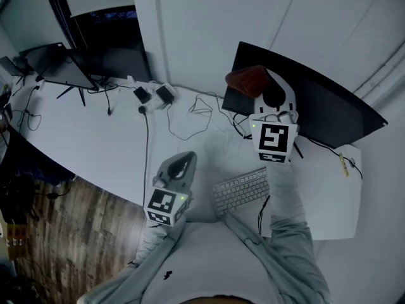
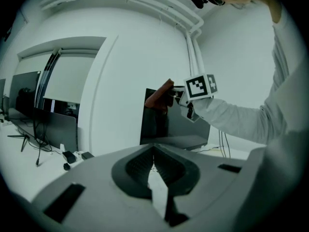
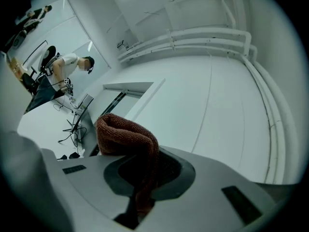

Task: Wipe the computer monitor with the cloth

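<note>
Head view is showing the right hand-held gripper (image 1: 264, 88) clamping the cloth (image 1: 247, 80) at an upper corner of the monitor (image 1: 329, 109) for wiping, while the left hand-held gripper (image 1: 182, 164), jaws together and empty, is idling aside.

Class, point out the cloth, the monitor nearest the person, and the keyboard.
cloth (image 1: 247, 81): head view, its bunched middle.
monitor (image 1: 329, 109): head view, the dark panel right of the cloth.
keyboard (image 1: 239, 192): head view, its middle keys.

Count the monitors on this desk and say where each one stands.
3. The monitor is straight ahead, with the cloth at its top corner. A second monitor and a third monitor stand at the desk's far left. Others may be hidden.
</note>
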### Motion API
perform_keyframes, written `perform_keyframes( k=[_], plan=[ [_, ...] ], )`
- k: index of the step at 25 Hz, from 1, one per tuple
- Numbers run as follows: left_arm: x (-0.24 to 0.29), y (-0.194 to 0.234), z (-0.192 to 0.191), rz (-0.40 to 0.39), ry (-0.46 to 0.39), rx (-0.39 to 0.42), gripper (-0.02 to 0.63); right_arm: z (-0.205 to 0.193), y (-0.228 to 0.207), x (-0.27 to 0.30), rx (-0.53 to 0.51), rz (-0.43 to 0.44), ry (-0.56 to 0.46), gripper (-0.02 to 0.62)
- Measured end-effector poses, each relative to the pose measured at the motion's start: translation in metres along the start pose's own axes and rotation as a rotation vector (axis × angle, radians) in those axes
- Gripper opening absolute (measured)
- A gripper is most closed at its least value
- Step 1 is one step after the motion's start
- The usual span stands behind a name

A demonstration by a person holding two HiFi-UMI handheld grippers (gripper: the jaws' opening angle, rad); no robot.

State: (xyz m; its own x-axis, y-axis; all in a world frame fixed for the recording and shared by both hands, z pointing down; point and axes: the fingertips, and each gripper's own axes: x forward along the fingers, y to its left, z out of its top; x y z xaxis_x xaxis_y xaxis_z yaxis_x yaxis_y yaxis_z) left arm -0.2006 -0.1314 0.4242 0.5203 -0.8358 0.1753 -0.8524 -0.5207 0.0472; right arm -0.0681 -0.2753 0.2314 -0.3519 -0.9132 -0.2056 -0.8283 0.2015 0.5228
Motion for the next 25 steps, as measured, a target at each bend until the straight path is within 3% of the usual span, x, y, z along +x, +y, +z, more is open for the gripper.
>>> perform_keyframes(
  k=[7,13,25],
  plan=[
    [0.015,-0.02,-0.001,-0.046,-0.004,0.013,0.021,-0.046,-0.018,-0.056,0.084,-0.018,0.093,0.037],
    [0.028,-0.037,-0.006,-0.102,0.019,0.012,0.02,-0.097,-0.023,-0.116,0.149,-0.034,0.23,0.037],
    [0.048,-0.069,-0.032,-0.198,0.078,-0.026,0.02,-0.181,0.013,-0.226,0.36,0.0,0.443,0.037]
  ],
)
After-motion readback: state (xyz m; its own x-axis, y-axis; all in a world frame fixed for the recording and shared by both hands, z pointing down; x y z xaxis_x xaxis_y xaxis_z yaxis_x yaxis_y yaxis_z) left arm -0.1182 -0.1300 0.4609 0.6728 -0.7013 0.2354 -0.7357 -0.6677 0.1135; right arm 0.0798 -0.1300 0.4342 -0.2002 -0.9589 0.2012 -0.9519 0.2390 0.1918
